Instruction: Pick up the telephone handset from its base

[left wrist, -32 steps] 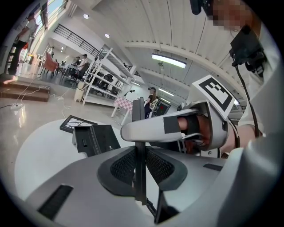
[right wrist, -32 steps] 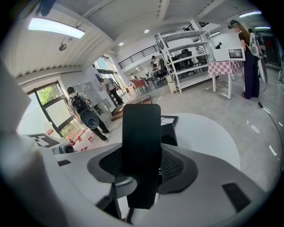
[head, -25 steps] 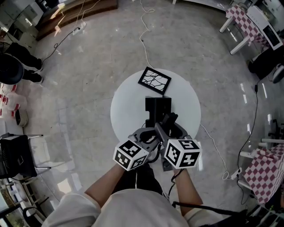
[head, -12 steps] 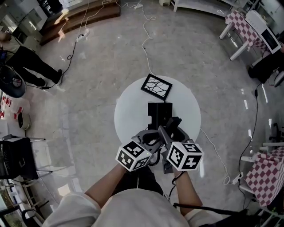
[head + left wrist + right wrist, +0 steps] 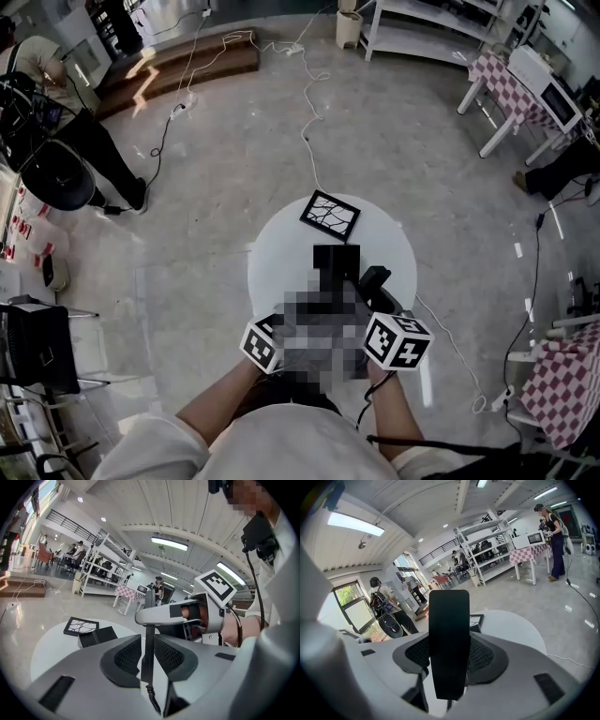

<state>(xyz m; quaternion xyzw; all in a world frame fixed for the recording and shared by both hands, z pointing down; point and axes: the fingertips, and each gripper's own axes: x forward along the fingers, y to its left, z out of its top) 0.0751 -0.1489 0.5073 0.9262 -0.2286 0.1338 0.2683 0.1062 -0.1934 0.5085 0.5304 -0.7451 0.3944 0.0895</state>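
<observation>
The black telephone handset (image 5: 449, 639) stands upright between the pads of my right gripper (image 5: 449, 648), which is shut across its wide face. In the left gripper view the handset (image 5: 149, 656) shows edge-on. My left gripper (image 5: 149, 644) is shut on its thin sides, with the coiled cord (image 5: 153, 701) hanging below. The black base (image 5: 336, 261) sits on the round white table (image 5: 398, 234), and the handset's top (image 5: 377, 281) pokes out to the right of it, lifted off. A blur patch hides both sets of jaws in the head view; only the marker cubes (image 5: 398, 339) show.
A black picture frame (image 5: 330, 215) with a white crack pattern lies at the table's far edge behind the base. Cables (image 5: 309, 103) trail over the floor. A person (image 5: 70, 141) stands at far left, a black chair (image 5: 37, 347) at near left, and checkered tables (image 5: 506, 70) at right.
Both grippers have risen toward the head camera, carrying the handset up off the base. The head view has tilted, so more of the far floor shows.
</observation>
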